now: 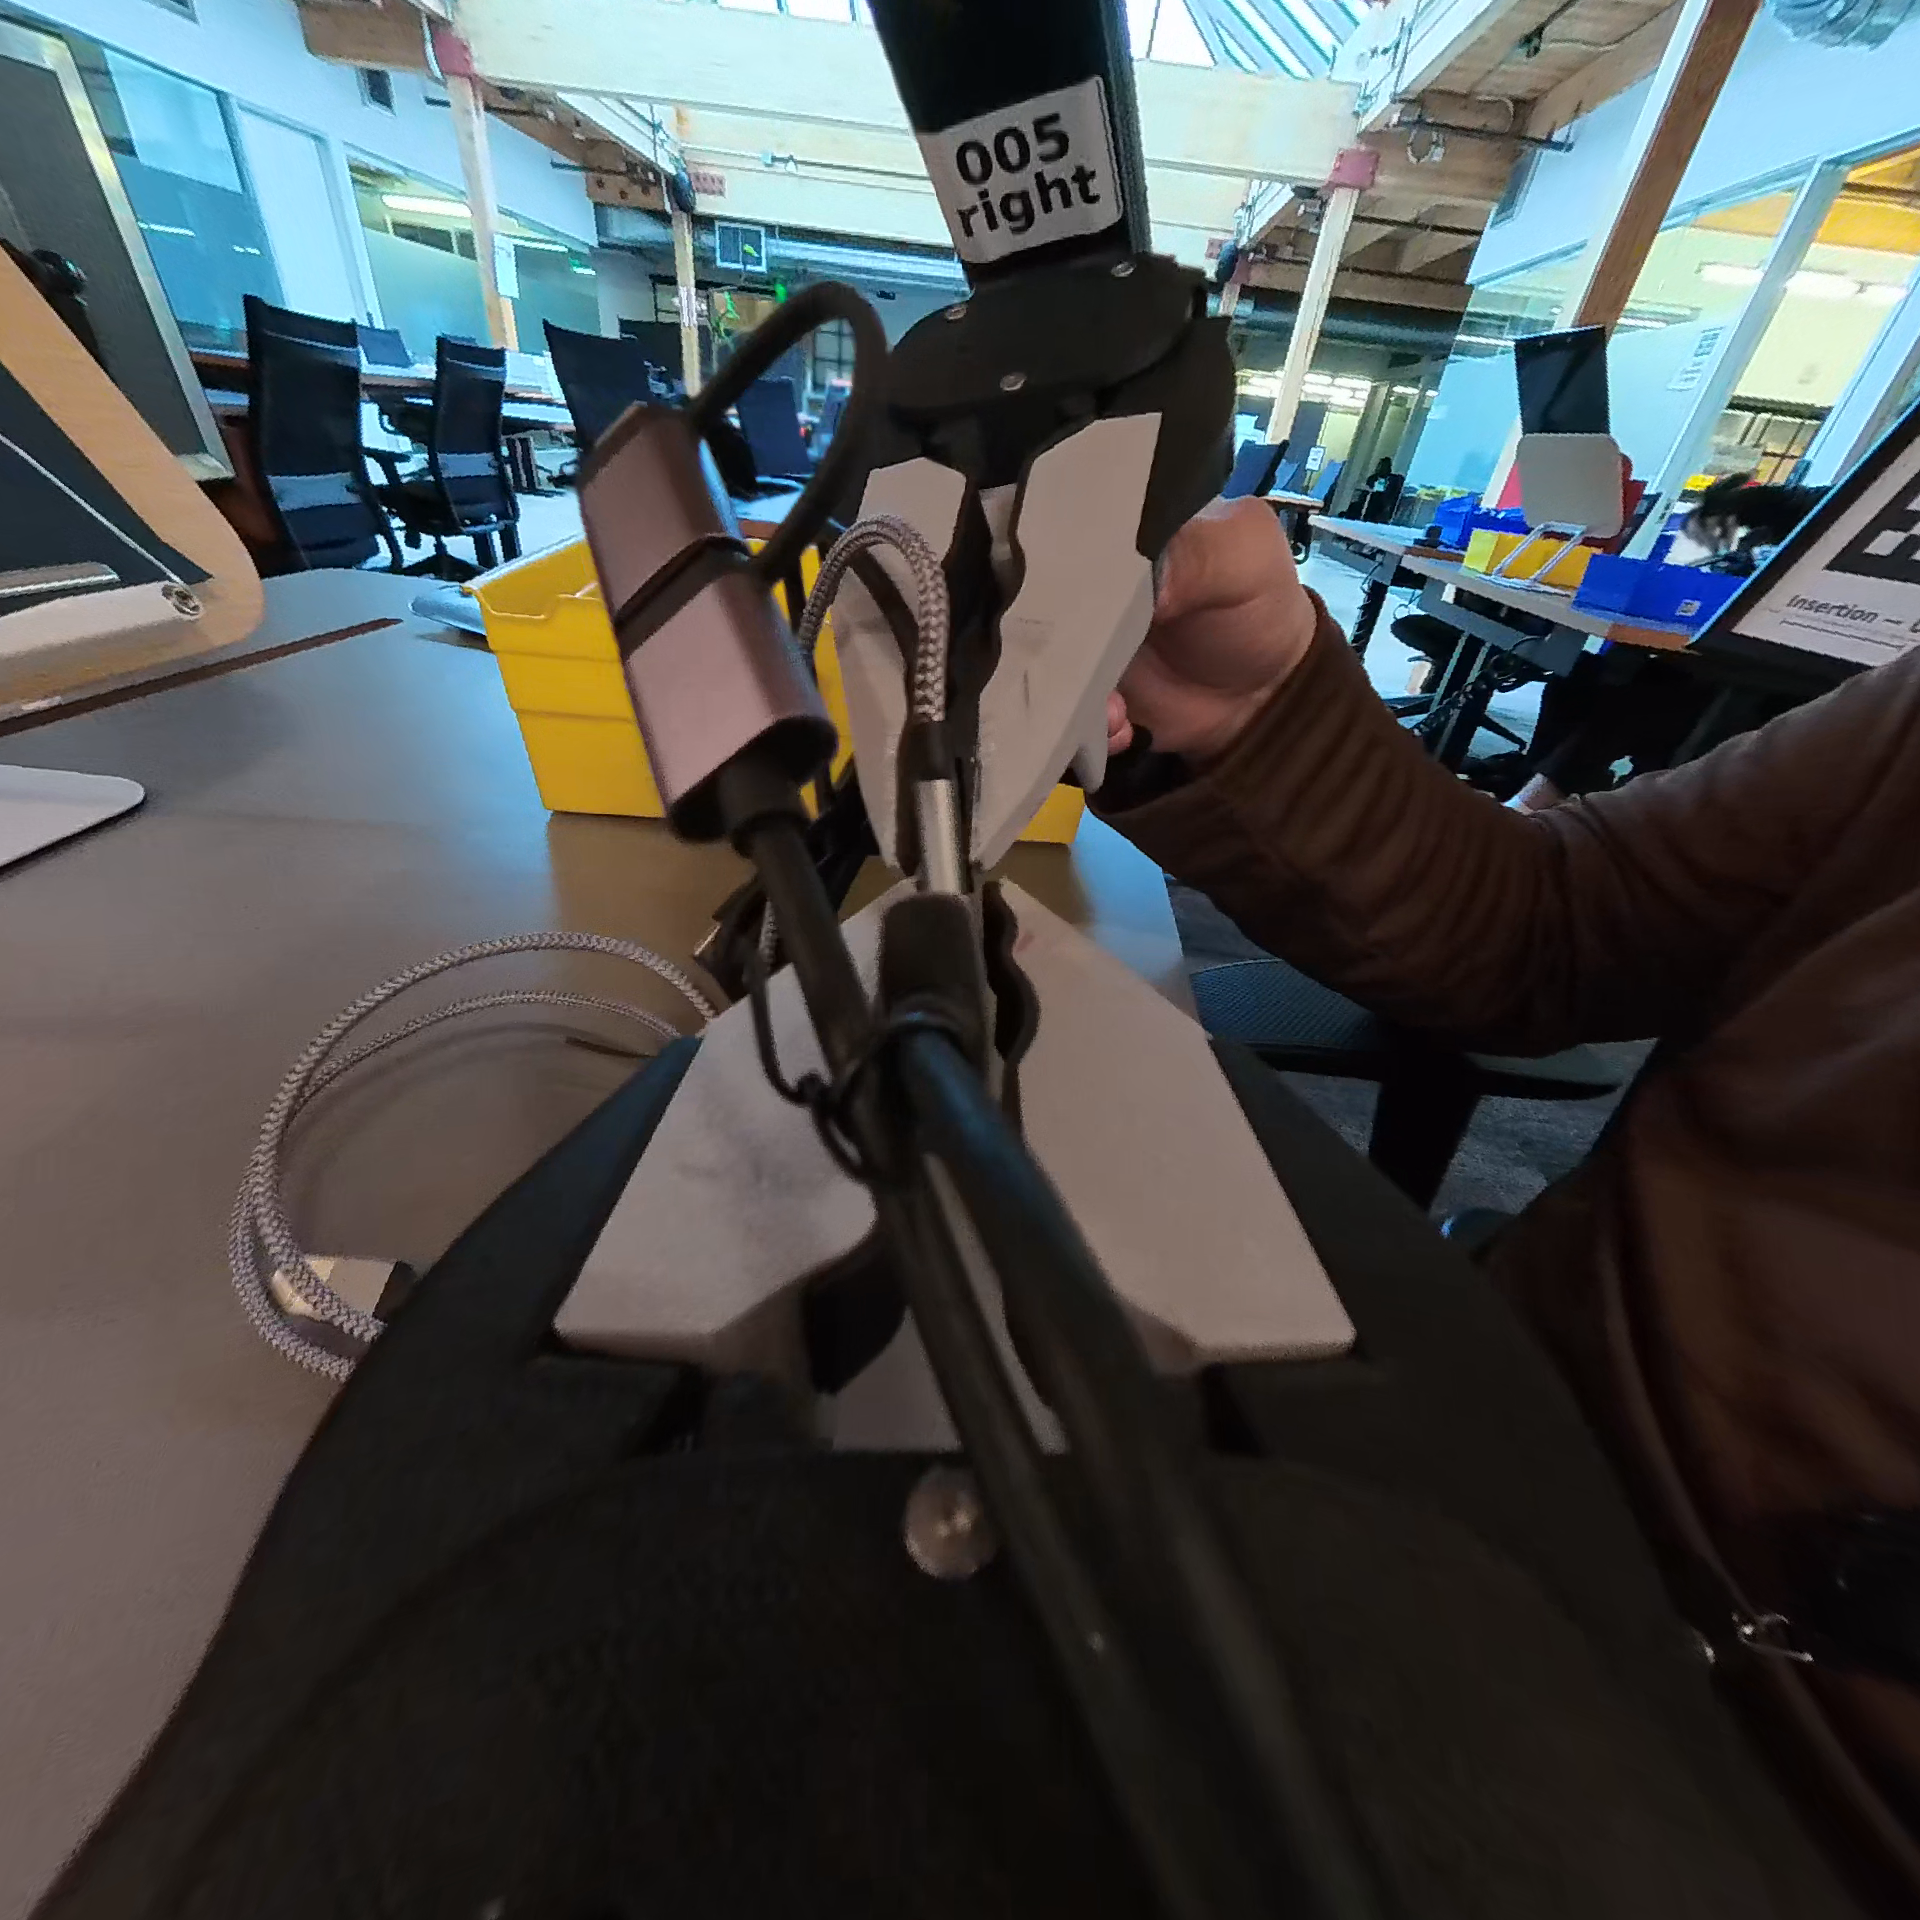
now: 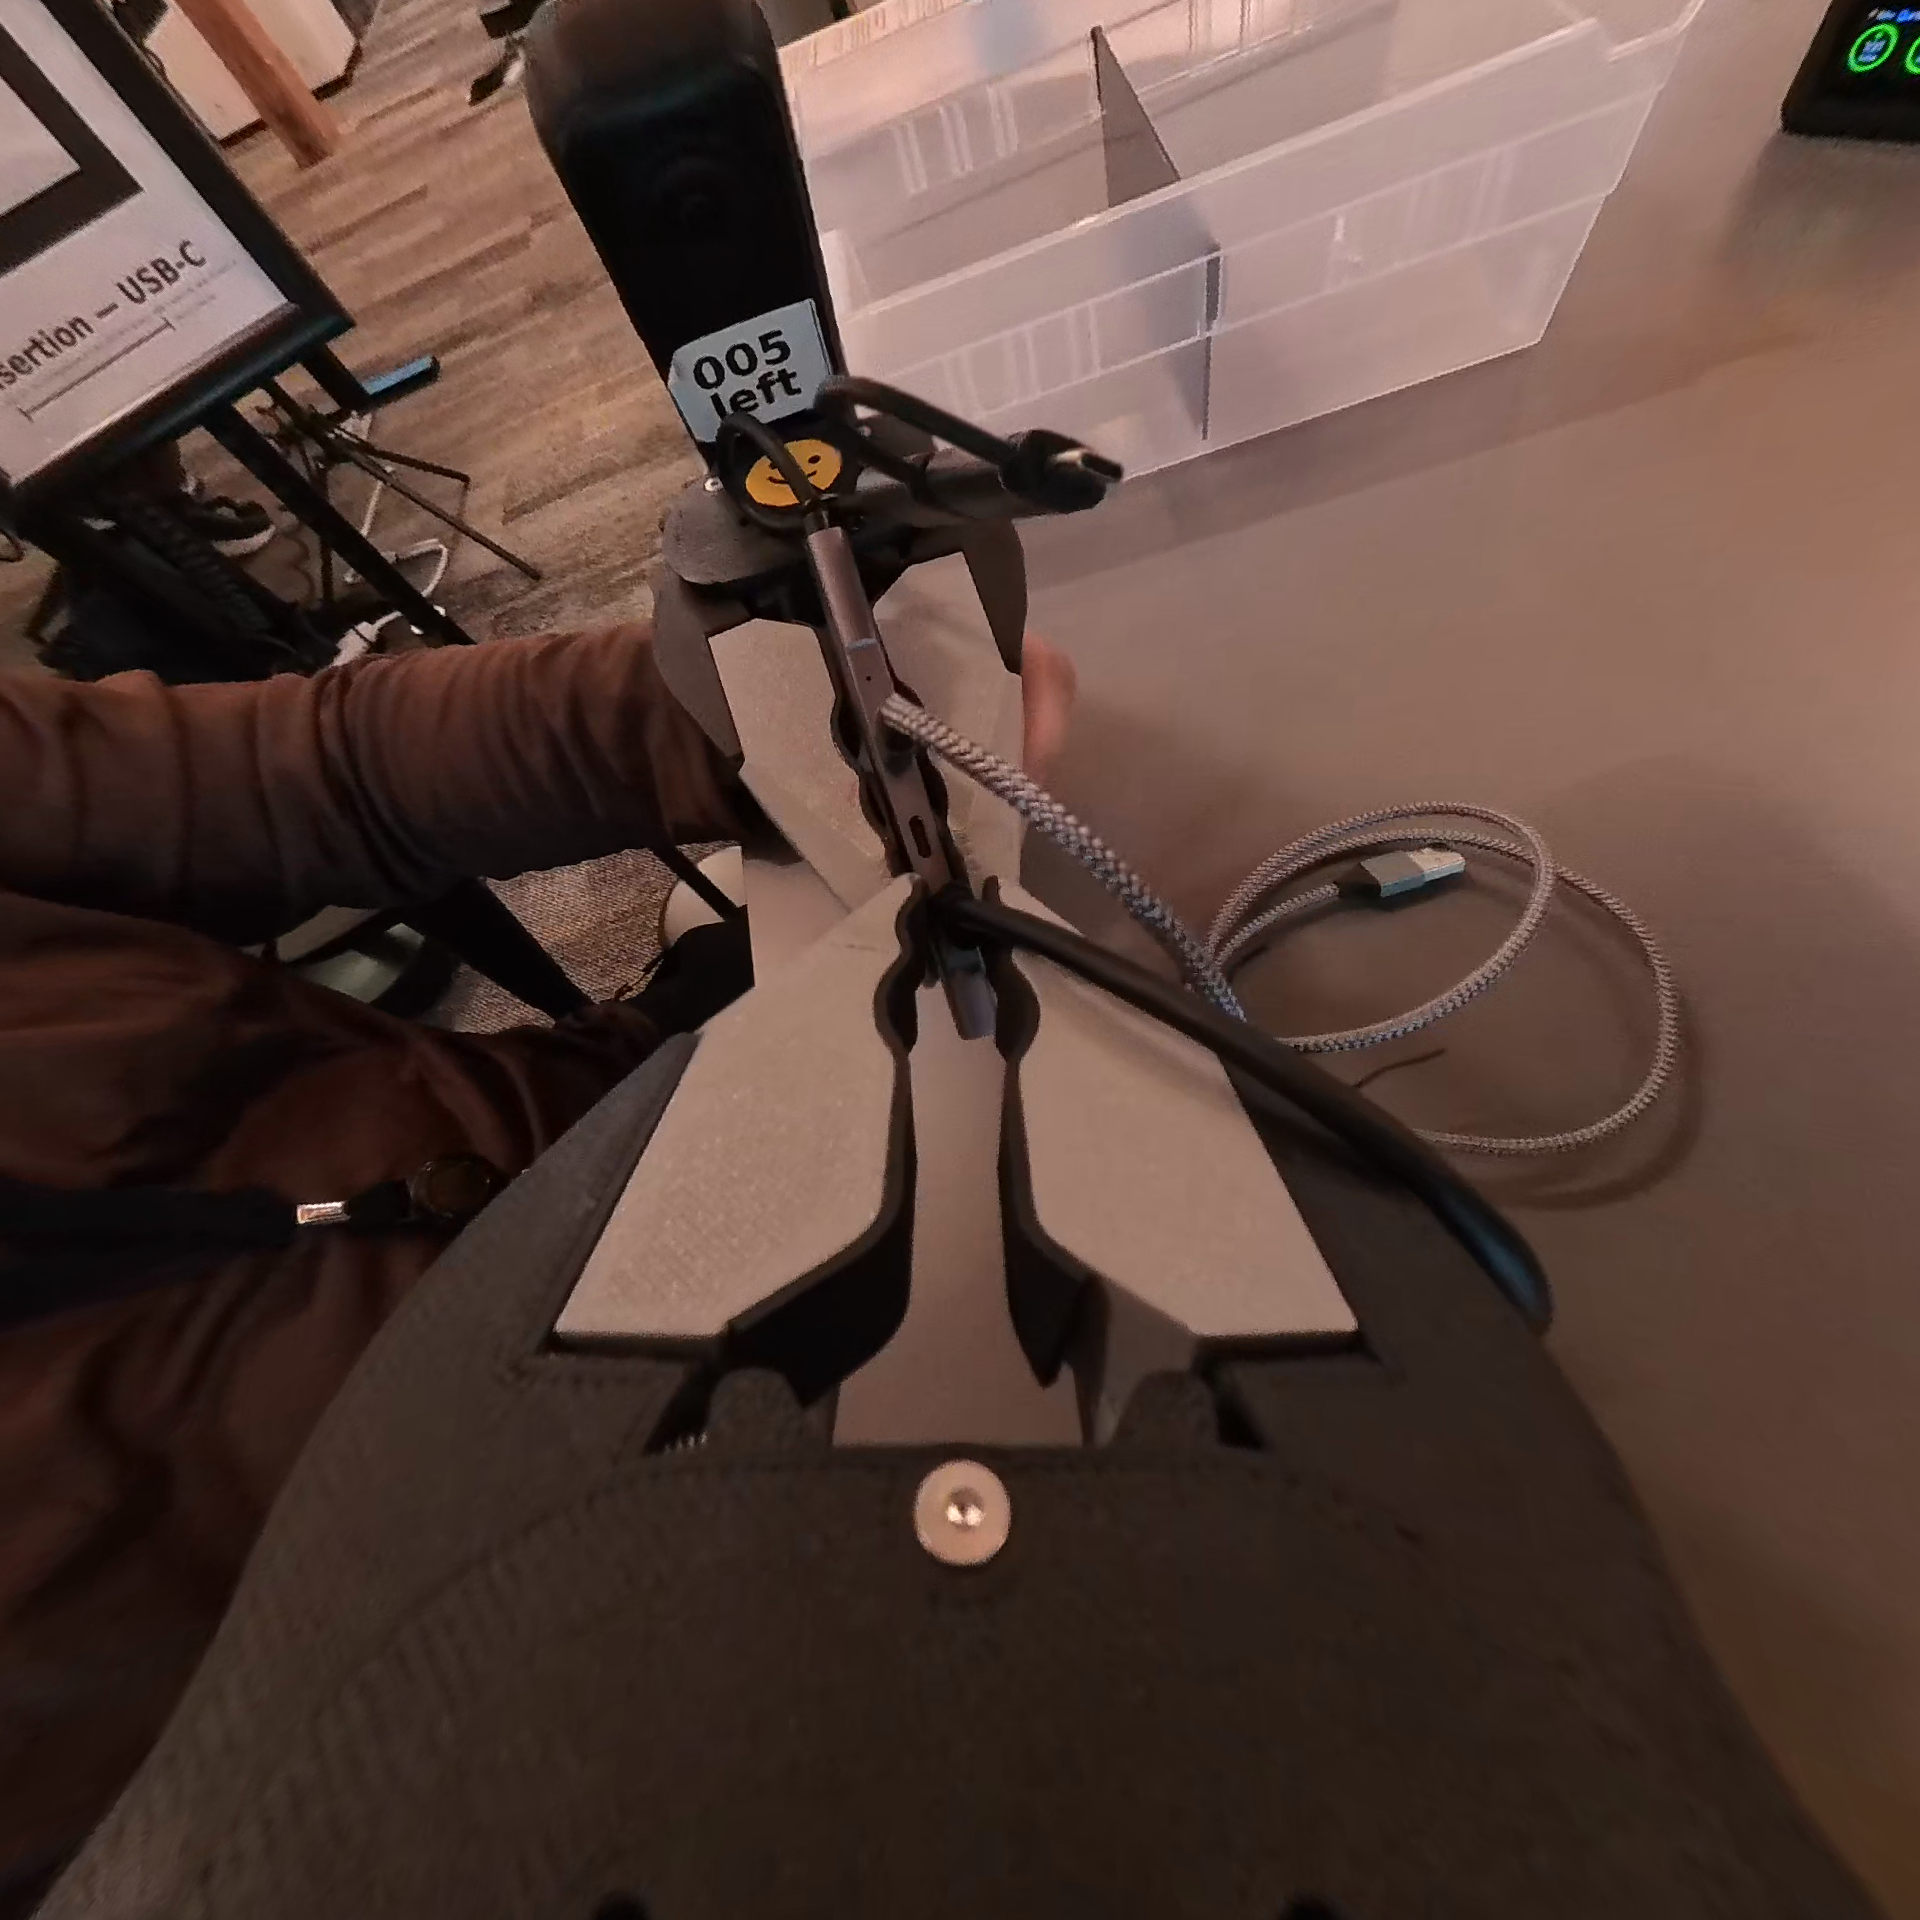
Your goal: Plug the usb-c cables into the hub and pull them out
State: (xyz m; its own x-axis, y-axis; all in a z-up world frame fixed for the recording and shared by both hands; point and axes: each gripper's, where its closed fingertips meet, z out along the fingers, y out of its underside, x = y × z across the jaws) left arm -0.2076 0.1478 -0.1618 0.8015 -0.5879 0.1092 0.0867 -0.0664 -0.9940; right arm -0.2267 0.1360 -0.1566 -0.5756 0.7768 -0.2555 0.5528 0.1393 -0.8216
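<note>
While both tongs are clenched, left gripper point(image 1: 966, 920) on a black cable point(image 1: 1039, 1247) below the slim grey metal hub point(image 1: 707, 644), right gripper point(image 2: 951, 935) on the braided grey cable's point(image 2: 1091, 862) silver plug point(image 1: 940, 831), insertion seems unfinished; unplugging remains

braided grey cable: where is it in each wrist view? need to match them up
Left wrist view: braided grey cable coiled on the table at lower left, one strand arching up by the right gripper.
Right wrist view: the cable coiled at centre right, one strand rising to the hub.
Shared landmark: the brown sleeve.
</note>
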